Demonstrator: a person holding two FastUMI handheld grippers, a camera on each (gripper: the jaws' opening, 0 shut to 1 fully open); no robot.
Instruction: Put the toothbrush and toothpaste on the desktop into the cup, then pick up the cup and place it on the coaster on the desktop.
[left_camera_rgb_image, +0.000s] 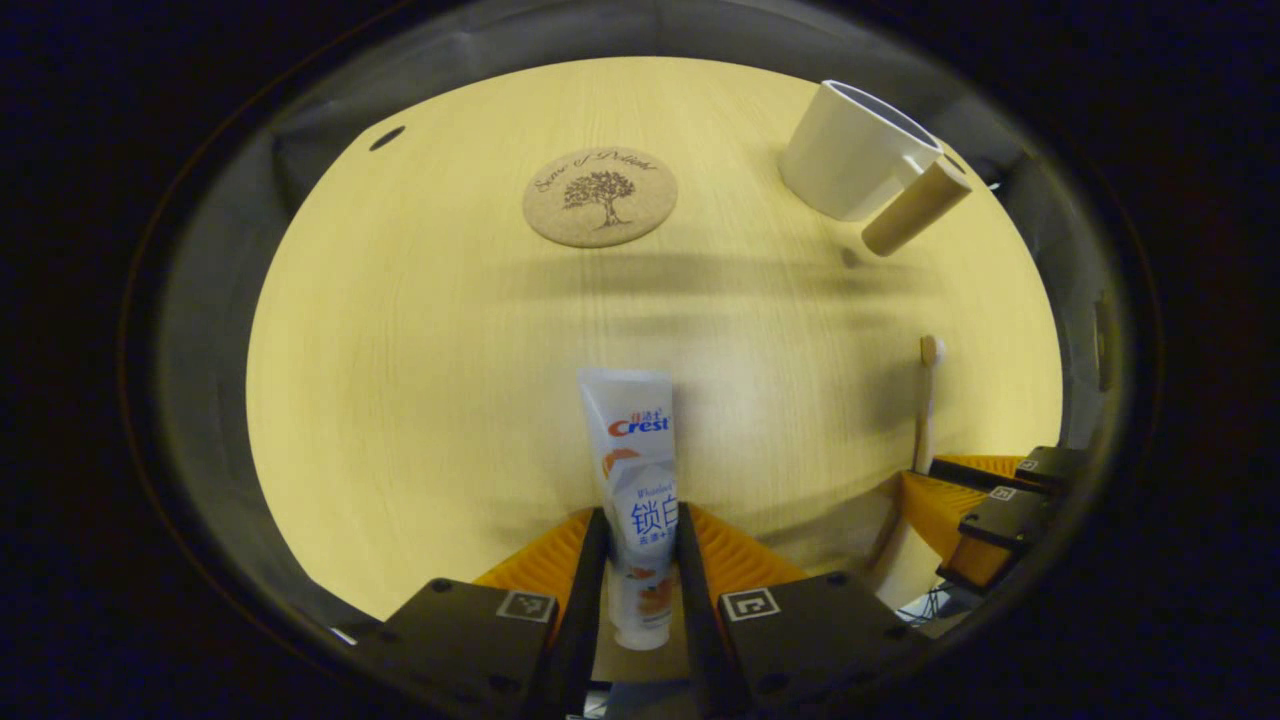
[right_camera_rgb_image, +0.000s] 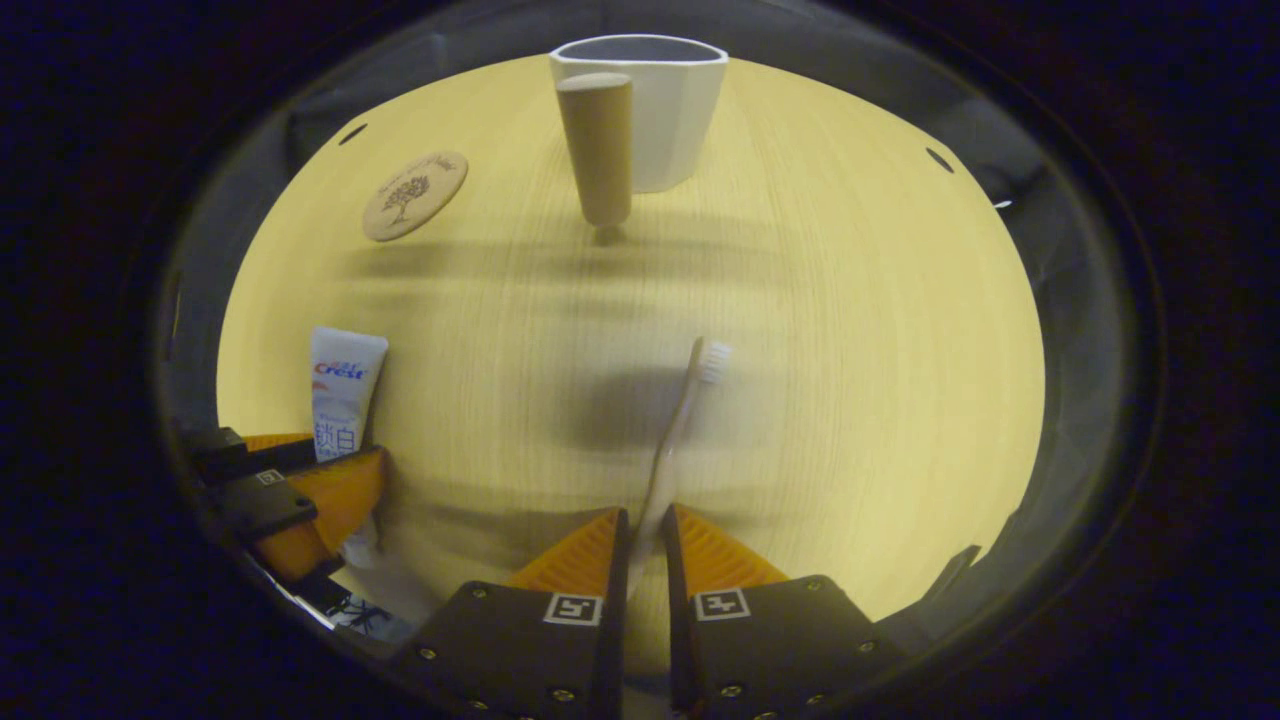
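Left gripper view: the left hand-held gripper (left_camera_rgb_image: 640, 560) is closed narrow on the toothpaste (left_camera_rgb_image: 636, 470), both fingers pressing the lower part of the tube, whose flat crimped end points toward the cup (left_camera_rgb_image: 855, 150). The tube appears lifted clear of the tabletop (left_camera_rgb_image: 420, 350), though this angle does not confirm it. The cup stands upright at the far right of the tabletop, its wooden handle (left_camera_rgb_image: 915, 208) turned toward the grippers. The coaster (left_camera_rgb_image: 600, 197) lies flat, well apart from the cup on its left and bare.

Right gripper view: the right hand-held gripper (right_camera_rgb_image: 640, 560) is clamped nearly shut on the toothbrush (right_camera_rgb_image: 680, 430), gripping low on the shaft. The bristle head points toward the cup (right_camera_rgb_image: 660, 110), which stands directly ahead. The other gripper, holding the toothpaste (right_camera_rgb_image: 340, 395), sits to the cup's near left.

Step in hand: both items are grasped; neither is in the cup. The next move calls for carrying each item over the cup's open rim, tipping it upright, and releasing one at a time so the two grippers do not collide. The cup transfer to the coaster follows.
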